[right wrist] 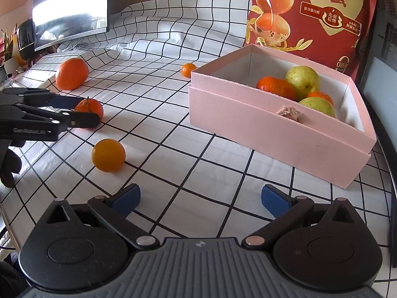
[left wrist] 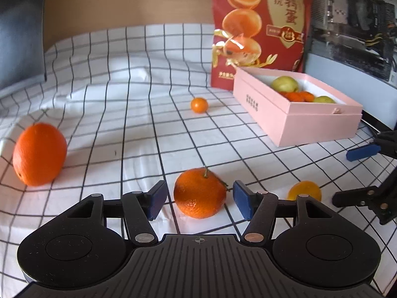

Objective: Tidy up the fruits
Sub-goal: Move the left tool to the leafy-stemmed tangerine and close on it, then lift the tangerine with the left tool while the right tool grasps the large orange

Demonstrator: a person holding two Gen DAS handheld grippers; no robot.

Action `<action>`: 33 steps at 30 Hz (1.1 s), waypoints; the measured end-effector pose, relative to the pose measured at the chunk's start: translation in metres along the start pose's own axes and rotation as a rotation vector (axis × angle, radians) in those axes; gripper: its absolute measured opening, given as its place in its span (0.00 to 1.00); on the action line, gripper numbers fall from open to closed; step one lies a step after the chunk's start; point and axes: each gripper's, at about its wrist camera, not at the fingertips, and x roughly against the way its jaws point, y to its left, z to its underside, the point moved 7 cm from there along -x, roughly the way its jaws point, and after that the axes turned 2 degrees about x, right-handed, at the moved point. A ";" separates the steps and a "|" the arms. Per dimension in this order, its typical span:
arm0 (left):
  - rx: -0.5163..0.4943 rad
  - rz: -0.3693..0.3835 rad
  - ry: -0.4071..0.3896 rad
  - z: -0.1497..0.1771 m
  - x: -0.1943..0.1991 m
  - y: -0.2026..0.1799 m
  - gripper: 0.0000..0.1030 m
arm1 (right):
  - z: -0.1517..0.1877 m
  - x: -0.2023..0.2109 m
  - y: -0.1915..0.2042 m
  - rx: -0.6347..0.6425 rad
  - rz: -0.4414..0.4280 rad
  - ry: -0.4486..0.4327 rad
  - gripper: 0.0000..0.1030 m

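Fingers of my left gripper [left wrist: 198, 200] are spread either side of the stemmed mandarin [left wrist: 200, 193] on the checked cloth [left wrist: 129, 134], not touching it; I'd close square on its middle so it can't roll, then lift toward the pink box [right wrist: 273, 129]. Right gripper [right wrist: 199, 200] hangs spread and empty near the box; big orange [left wrist: 39, 154], yellow-orange fruit [right wrist: 108, 155], tiny mandarin [left wrist: 199, 105] sit loose, none blocking.

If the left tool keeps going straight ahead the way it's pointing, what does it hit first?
The left tool would meet the stemmed mandarin first; it already sits between the open fingers with small gaps either side. The small orange lies farther along roughly the same line.
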 end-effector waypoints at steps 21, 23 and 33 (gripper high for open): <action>0.377 -0.100 -0.217 0.006 0.084 0.102 0.49 | -0.088 0.021 0.045 -0.011 -0.146 -0.060 0.94; 0.465 -0.169 -0.277 0.010 0.104 0.136 0.49 | -0.114 0.017 0.067 0.009 -0.186 -0.072 0.94; 0.686 -0.341 -0.324 0.048 0.144 0.220 0.49 | -0.199 -0.080 0.196 -0.013 -0.362 0.029 0.94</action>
